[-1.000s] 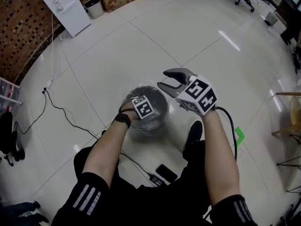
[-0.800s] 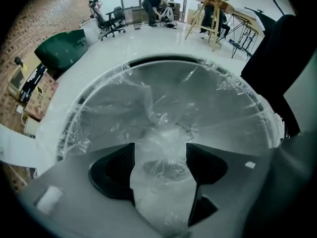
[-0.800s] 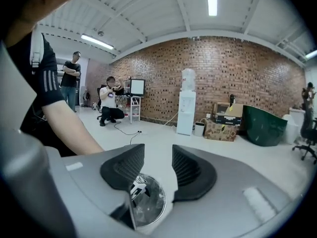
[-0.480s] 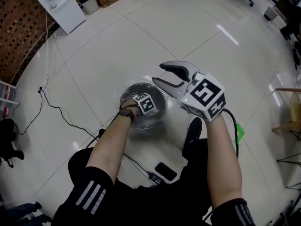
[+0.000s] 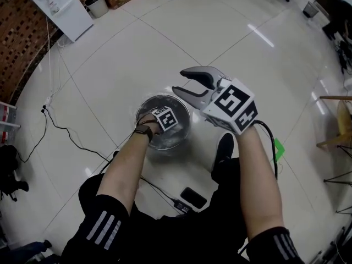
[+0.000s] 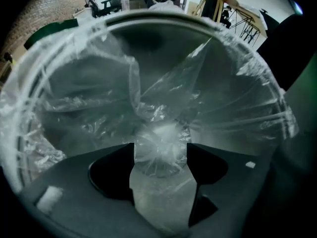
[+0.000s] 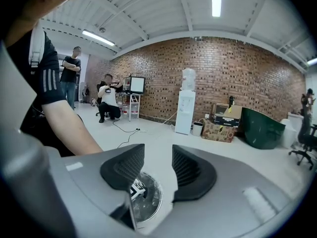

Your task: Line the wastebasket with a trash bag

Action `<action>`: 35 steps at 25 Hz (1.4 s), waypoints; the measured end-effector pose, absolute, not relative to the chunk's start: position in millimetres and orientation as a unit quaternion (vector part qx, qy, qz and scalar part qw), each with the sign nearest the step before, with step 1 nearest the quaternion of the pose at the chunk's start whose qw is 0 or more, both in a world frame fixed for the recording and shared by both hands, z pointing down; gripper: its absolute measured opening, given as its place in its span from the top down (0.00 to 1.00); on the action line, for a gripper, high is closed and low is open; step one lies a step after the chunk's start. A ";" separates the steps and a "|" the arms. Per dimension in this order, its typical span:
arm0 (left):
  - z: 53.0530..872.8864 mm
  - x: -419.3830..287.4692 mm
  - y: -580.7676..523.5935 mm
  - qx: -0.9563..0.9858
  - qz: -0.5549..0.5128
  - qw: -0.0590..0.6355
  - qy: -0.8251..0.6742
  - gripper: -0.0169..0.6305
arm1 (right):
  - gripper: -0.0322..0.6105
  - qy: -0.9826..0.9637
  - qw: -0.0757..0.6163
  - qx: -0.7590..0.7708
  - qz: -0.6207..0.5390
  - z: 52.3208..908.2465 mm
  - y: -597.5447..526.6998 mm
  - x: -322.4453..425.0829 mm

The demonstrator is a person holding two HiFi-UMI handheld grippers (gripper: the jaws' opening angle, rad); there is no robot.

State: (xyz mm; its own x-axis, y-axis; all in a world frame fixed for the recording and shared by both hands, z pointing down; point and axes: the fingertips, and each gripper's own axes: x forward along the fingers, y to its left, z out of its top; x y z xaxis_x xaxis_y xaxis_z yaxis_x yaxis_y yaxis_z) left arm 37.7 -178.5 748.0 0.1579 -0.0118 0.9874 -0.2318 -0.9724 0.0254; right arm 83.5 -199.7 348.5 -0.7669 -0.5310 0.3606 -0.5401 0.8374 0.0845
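Clear trash bag point(image 6: 163, 103) in left gripper point(image 6: 160, 155)

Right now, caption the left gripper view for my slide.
Left gripper inside the wastebasket, jaws closed on a bunch of the clear trash bag draped over its rim.

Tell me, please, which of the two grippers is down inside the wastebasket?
The left gripper: it grips the trash bag inside the wastebasket, while the right gripper hovers open above.
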 end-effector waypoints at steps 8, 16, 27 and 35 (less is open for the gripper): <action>683.2 36.7 -130.2 0.778 0.603 0.174 -0.030 0.48 | 0.66 -0.937 0.197 0.289 0.020 355.7 -203.2 83.2; 695.9 30.3 -90.3 0.772 0.609 0.181 -0.005 0.48 | 0.66 -0.936 0.197 0.289 0.031 360.8 -207.7 70.4; 706.6 36.7 -84.5 0.771 0.609 0.187 0.003 0.51 | 0.66 -0.935 0.197 0.293 0.042 368.7 -212.5 77.7; 613.0 23.3 -157.4 0.825 0.549 0.051 -0.127 0.60 | 0.67 -0.936 0.186 0.297 0.034 359.2 -211.4 79.7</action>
State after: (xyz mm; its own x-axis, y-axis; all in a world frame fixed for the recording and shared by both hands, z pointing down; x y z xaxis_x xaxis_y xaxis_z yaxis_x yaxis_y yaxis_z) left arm 23.3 -157.4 613.0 0.3660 -0.1533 0.9179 -0.2642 -0.9629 -0.0555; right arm 79.7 -211.4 359.2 -0.7543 -0.5431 0.3689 -0.5685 0.8213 0.0465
